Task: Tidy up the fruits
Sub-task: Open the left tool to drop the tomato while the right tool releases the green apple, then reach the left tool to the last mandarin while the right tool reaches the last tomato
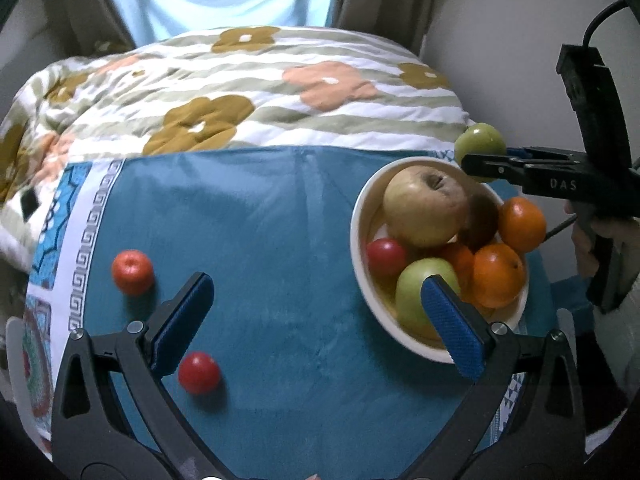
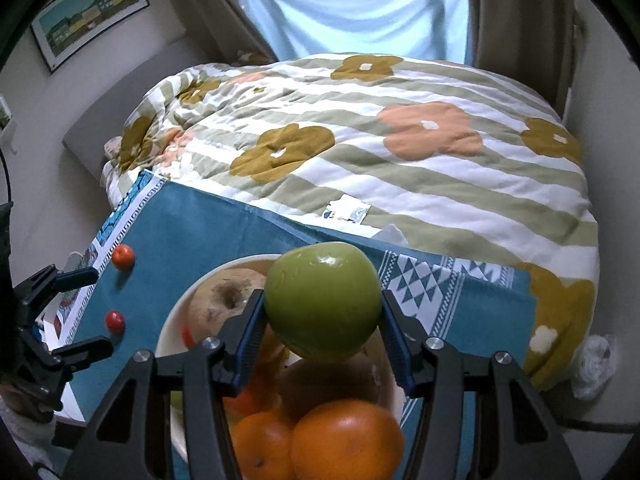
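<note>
A: The teal patterned cloth (image 1: 280, 240) on the desk carries the round cream bowl (image 1: 360, 216), heaped with fruit.

B: Right tongs (image 2: 322, 334) clamp a smooth green apple (image 2: 322, 304) above it. Dropped on that heap, it may roll out.

A: Left tongs (image 1: 320, 304) gape wide, empty; two small red fruits (image 1: 133, 272) lie loose and could roll off.

Left gripper (image 1: 318, 312): black curved arms, silver screws, blue cross-hatched pads on the fingers (image 1: 454, 322). Right gripper (image 2: 322, 334): same build; side stamped "DAS", black cable above. Sleeve (image 1: 630, 320) at frame edge, possibly pale knit.
</note>
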### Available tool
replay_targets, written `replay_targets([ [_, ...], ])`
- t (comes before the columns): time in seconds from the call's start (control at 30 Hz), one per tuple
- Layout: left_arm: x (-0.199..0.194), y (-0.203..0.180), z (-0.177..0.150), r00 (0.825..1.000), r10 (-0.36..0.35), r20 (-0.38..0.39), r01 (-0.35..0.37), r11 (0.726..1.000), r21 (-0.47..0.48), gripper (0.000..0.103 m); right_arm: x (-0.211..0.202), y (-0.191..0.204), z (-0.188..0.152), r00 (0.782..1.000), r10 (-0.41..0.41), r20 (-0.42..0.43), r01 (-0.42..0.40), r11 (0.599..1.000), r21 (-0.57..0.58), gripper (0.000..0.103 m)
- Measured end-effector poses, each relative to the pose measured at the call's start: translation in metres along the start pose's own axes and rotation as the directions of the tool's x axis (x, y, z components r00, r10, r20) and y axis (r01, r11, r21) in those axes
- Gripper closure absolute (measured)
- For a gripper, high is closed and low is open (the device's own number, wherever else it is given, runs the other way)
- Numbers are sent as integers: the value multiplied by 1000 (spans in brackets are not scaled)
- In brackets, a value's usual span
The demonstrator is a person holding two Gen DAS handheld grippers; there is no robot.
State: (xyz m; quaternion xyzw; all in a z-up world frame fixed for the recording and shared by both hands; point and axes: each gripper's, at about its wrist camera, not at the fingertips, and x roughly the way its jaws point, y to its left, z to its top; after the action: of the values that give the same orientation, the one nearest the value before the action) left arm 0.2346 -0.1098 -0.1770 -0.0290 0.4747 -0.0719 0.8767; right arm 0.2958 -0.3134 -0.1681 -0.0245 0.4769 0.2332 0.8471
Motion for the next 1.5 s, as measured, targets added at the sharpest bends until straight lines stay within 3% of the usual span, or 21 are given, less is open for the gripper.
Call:
replay_targets([
  [0.4,-7,2,-14,1000,30,7,-30,999,-14,0,7,-12,-12,996,87,9,-87,996,23,49],
  [0.6,-16,0,-17,999,37,24,-37,999,-20,0,-11,-11,-10,994,85,69,-88,995,43,30],
  [0.7,-24,-3,-18,999,39,37,-38,999,-20,0,-25,-9,-12,992,68,105,-74,996,51,10],
  [0.83,-39,-3,-19,997,47,63,-46,999,-23,0,-44,-2,-14,989,58,135,-65,997,49,7],
  [1.13,-92,18,-28,988,101,120,-94,994,-61,0,-87,42,-27,990,48,135,-52,998,26,1],
  [1.37,-133,66,-31,981,112,155,-107,993,-42,0,-108,103,-42,991,0,133,-1,1000,8,1],
  [1.5,-148,98,-23,982,101,158,-103,995,3,0,-108,141,-45,992,-11,128,2,998,68,1],
])
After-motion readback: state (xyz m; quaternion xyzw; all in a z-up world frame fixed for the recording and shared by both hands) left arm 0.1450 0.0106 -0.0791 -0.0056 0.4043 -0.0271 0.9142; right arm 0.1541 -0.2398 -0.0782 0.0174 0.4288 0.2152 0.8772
